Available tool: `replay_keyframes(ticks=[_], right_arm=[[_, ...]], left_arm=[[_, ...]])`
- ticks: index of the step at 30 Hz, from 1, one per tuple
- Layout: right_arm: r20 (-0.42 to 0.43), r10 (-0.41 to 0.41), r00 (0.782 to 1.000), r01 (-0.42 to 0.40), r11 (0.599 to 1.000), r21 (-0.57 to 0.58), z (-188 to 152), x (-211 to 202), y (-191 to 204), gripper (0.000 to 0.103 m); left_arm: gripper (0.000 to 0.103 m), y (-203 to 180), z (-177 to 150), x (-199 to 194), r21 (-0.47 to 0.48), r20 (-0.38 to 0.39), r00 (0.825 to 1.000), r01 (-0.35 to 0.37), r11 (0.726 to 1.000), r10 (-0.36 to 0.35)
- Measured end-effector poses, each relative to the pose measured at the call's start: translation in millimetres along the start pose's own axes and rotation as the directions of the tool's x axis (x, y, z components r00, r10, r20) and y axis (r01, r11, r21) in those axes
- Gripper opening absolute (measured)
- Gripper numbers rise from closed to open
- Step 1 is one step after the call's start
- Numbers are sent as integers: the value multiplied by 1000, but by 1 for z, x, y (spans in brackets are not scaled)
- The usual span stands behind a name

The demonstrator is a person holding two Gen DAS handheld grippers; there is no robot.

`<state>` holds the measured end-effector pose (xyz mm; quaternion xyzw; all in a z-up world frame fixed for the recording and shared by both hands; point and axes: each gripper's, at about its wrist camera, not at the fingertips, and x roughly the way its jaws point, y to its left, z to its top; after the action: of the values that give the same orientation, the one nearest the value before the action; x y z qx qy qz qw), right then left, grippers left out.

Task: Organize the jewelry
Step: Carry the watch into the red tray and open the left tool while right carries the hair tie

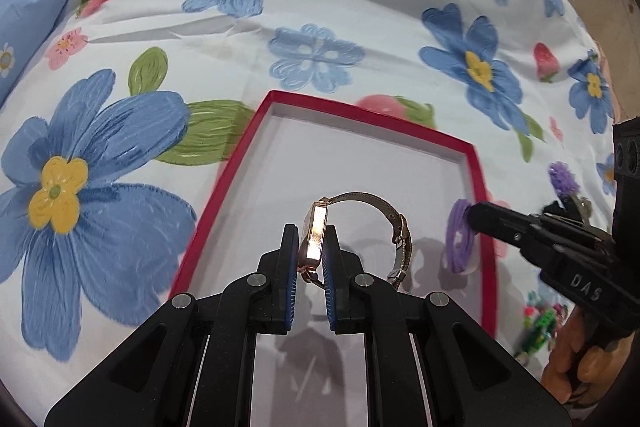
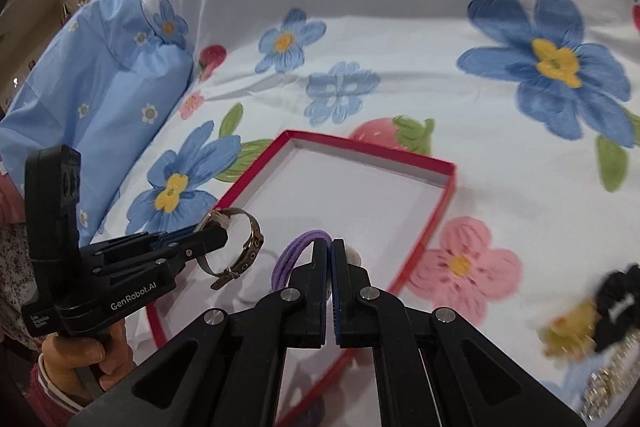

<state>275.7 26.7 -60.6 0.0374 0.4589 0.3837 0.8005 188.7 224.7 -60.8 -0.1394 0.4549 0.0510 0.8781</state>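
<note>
Scrunchie (image 2: 622, 293) and beaded trinkets (image 1: 541, 323) lie beside the red box (image 1: 484, 227).

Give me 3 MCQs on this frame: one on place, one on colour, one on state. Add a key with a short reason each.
1. Where is the watch?
A. lying in the box
B. clamped in the left hand-held gripper above the box
C. on the bedspread beside the box

2. What colour is the rim of the box?
A. red
B. green
C. black

3. What is the state of the right hand-held gripper?
A. wide open, empty
B. shut on a purple hair tie
C. shut on the watch

Key: B, its case sits between the pads, strap loop hanging free; A, a red edge frames the white inside; B, the purple loop sticks out from the closed pads.
</note>
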Motion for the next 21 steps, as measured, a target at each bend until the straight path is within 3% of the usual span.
replay_keyframes(ticks=[13,17,21], right_arm=[[-109,-57,992,52,998,-47,10,49,-5,2],[-112,-51,992,47,998,-40,10,51,-6,7],[-116,-30,993,26,999,-32,10,51,-6,7]], left_arm=[[11,6,8,36,4,-65,997,-30,1000,30],[12,6,8,38,8,-72,997,-41,999,42],[24,5,8,36,11,-70,996,-56,998,57]])
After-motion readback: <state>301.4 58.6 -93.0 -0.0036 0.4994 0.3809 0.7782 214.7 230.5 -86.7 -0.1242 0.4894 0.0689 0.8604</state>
